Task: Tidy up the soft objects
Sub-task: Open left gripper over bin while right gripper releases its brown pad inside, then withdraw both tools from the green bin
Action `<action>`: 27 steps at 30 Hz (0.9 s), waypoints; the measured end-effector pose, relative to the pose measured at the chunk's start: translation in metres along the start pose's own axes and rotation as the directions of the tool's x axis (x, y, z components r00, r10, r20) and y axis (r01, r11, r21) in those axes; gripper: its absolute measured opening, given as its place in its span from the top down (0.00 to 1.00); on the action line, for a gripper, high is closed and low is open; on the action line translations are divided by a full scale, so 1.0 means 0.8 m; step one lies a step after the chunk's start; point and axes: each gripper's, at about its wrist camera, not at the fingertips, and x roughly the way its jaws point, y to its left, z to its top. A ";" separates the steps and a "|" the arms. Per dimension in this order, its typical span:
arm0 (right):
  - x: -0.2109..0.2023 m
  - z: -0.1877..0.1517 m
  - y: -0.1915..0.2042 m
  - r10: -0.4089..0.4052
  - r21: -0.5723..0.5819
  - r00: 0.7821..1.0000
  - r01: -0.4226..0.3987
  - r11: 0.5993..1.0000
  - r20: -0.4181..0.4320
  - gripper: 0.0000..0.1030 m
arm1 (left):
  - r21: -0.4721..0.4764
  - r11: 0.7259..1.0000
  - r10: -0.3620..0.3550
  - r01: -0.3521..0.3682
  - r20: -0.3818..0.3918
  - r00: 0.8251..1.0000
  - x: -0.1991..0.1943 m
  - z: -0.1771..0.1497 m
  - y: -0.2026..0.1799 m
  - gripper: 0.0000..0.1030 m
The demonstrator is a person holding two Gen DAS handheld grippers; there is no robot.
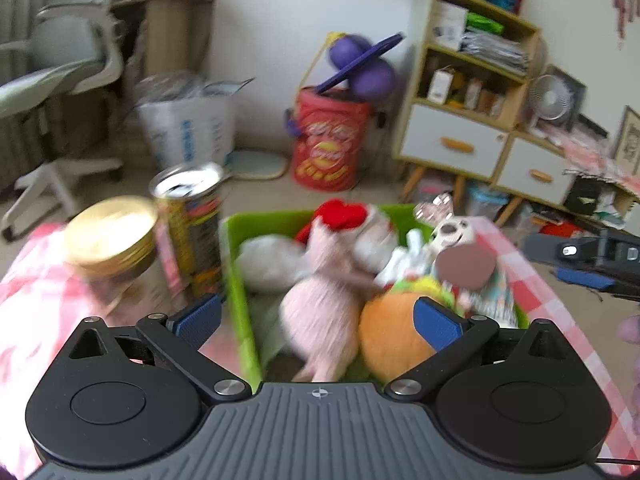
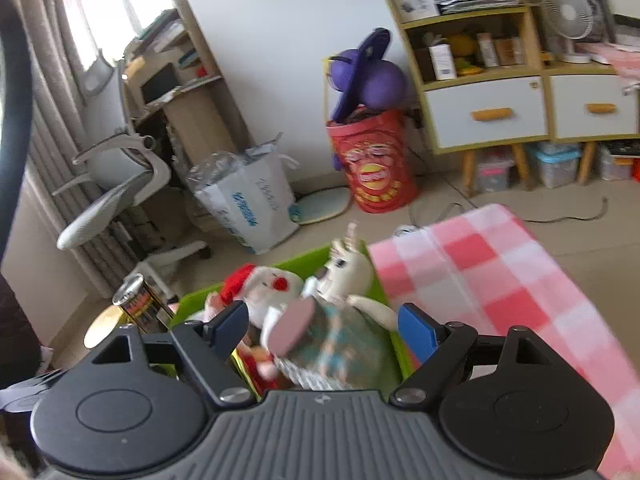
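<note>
A green bin (image 1: 236, 280) on the pink checked cloth holds several soft toys. In the left wrist view a pink plush (image 1: 320, 308) lies in the middle, beside an orange burger plush (image 1: 392, 340), a white plush (image 1: 268, 264) and a red-capped plush (image 1: 344, 216). My left gripper (image 1: 318, 320) stands wide open above the pink plush, its pads clear of it. In the right wrist view my right gripper (image 2: 323, 330) is open over a doll in a turquoise dress (image 2: 344, 340). Behind the doll sit a white unicorn (image 2: 348, 268) and the red-capped plush (image 2: 268, 288). The bin's green rim (image 2: 192, 300) shows at the left.
A tall printed can (image 1: 192, 232) and a gold-lidded tin (image 1: 112, 236) stand just left of the bin. Checked cloth (image 2: 500, 280) spreads to the bin's right. A black device (image 1: 592, 256) pokes in at the right edge. Beyond are a red hamper (image 1: 328, 144), a white bag and shelves.
</note>
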 end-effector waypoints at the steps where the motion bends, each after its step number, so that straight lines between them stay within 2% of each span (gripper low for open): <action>1: -0.009 -0.002 -0.001 -0.016 0.001 1.000 0.016 1.000 -0.006 0.37 | -0.013 1.000 0.020 -0.020 -0.009 1.000 -0.010 -0.003 0.002 0.05; 5: -0.047 -0.015 0.007 -0.069 -0.016 0.997 0.068 0.998 -0.041 0.37 | -0.070 0.995 0.070 -0.072 -0.030 0.997 -0.059 -0.021 0.013 0.05; 9: -0.084 -0.035 0.031 -0.096 -0.057 0.991 0.091 0.994 -0.098 0.37 | -0.099 0.986 0.128 -0.137 -0.095 0.987 -0.102 -0.038 0.016 0.05; 13: -0.120 -0.059 0.060 -0.126 -0.090 0.981 0.114 0.989 -0.148 0.30 | -0.086 0.976 0.187 -0.200 -0.141 0.972 -0.137 -0.060 0.013 0.05; 16: -0.141 -0.077 0.079 -0.132 -0.109 0.977 0.114 0.987 -0.169 0.24 | -0.106 0.970 0.200 -0.220 -0.175 0.964 -0.156 -0.078 0.013 0.05; 19: -0.158 -0.096 0.092 -0.140 -0.136 0.974 0.117 0.984 -0.177 0.24 | -0.119 0.965 0.206 -0.233 -0.199 0.958 -0.169 -0.089 0.009 0.05; 21: -0.163 -0.102 0.100 -0.144 -0.156 0.969 0.114 0.981 -0.202 0.24 | -0.091 0.969 0.209 -0.231 -0.201 0.957 -0.178 -0.093 0.000 0.05; 24: -0.168 -0.102 0.109 -0.149 -0.177 0.970 0.115 0.977 -0.192 0.24 | -0.045 0.966 0.243 -0.255 -0.178 0.953 -0.191 -0.099 -0.009 0.05; 27: -0.168 -0.103 0.112 -0.159 -0.176 0.970 0.127 0.976 -0.181 0.23 | -0.045 0.963 0.254 -0.267 -0.184 0.949 -0.194 -0.100 -0.003 0.05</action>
